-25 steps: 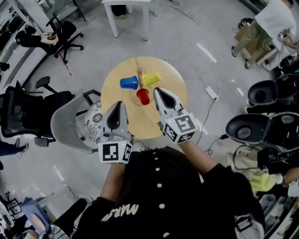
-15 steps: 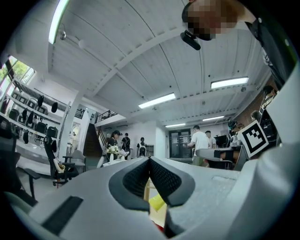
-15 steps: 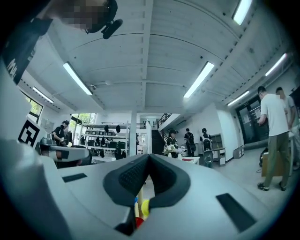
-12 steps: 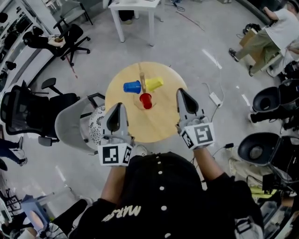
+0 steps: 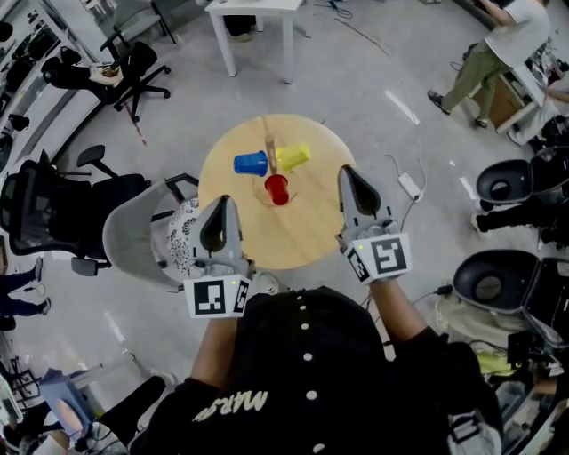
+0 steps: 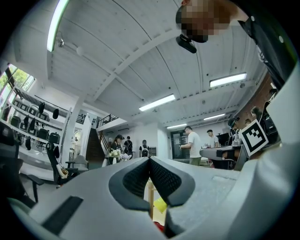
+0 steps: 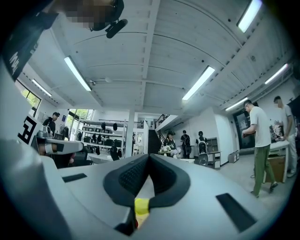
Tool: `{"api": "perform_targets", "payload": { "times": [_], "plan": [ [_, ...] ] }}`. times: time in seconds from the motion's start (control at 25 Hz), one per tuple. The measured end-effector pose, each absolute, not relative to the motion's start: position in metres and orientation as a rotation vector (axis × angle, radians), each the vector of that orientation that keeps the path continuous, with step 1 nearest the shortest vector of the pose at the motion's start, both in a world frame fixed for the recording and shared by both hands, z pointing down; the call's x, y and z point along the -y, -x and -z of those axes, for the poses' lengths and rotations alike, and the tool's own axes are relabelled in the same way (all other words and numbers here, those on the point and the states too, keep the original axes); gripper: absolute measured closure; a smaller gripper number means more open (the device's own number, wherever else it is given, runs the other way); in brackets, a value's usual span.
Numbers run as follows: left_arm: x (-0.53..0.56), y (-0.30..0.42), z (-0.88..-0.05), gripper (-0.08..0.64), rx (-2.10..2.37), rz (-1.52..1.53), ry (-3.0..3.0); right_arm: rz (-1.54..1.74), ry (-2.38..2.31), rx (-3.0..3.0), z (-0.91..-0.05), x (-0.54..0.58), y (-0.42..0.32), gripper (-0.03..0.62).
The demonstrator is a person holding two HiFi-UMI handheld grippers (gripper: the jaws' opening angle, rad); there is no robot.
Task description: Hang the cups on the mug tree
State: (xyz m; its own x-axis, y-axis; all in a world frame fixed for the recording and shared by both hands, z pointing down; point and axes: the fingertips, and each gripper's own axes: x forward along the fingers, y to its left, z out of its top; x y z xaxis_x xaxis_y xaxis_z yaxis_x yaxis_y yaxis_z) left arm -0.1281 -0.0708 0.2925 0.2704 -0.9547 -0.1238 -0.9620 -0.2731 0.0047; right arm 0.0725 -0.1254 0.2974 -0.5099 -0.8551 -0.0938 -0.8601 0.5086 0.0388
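Observation:
A round wooden table [image 5: 307, 235] carries a wooden mug tree [image 5: 269, 147]. A blue cup [image 5: 251, 163] sits at the post's left and a yellow cup [image 5: 292, 157] at its right, both on their sides as if on pegs. A red cup [image 5: 277, 188] is on the near side. My left gripper [image 5: 222, 204] is shut and empty over the table's near left edge. My right gripper [image 5: 345, 173] is shut and empty at the table's right edge, clear of the cups. The left gripper view shows the yellow cup [image 6: 160, 205] and the post [image 6: 150, 194] below the shut jaws. The right gripper view catches a bit of yellow [image 7: 141, 205].
A grey shell chair [image 5: 129, 240] stands against the table's left side, with black office chairs [image 5: 53, 213] beyond it. A white table [image 5: 253, 11] is at the far side. Black chairs [image 5: 507, 182] and a person [image 5: 498, 44] are at the right. A power strip [image 5: 409, 185] lies on the floor.
My right gripper has pulled away from the red cup to the table's right edge, then held still. The left gripper has barely moved. The cups stay where they were.

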Motion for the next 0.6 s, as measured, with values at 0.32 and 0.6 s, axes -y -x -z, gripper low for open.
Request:
{"api": "perform_targets", "payload": {
  "times": [0.32, 0.6],
  "plan": [
    [0.075, 0.134, -0.289, 0.558, -1.850, -0.180, 2.445, -0.107, 1.501, -2.673, -0.294, 0.131, -0.066, 0.603],
    [0.076, 0.137, -0.292, 0.558, -1.843, -0.194, 2.452, -0.111, 1.502, -2.681, -0.297, 0.130, -0.058, 0.603]
  ]
}}
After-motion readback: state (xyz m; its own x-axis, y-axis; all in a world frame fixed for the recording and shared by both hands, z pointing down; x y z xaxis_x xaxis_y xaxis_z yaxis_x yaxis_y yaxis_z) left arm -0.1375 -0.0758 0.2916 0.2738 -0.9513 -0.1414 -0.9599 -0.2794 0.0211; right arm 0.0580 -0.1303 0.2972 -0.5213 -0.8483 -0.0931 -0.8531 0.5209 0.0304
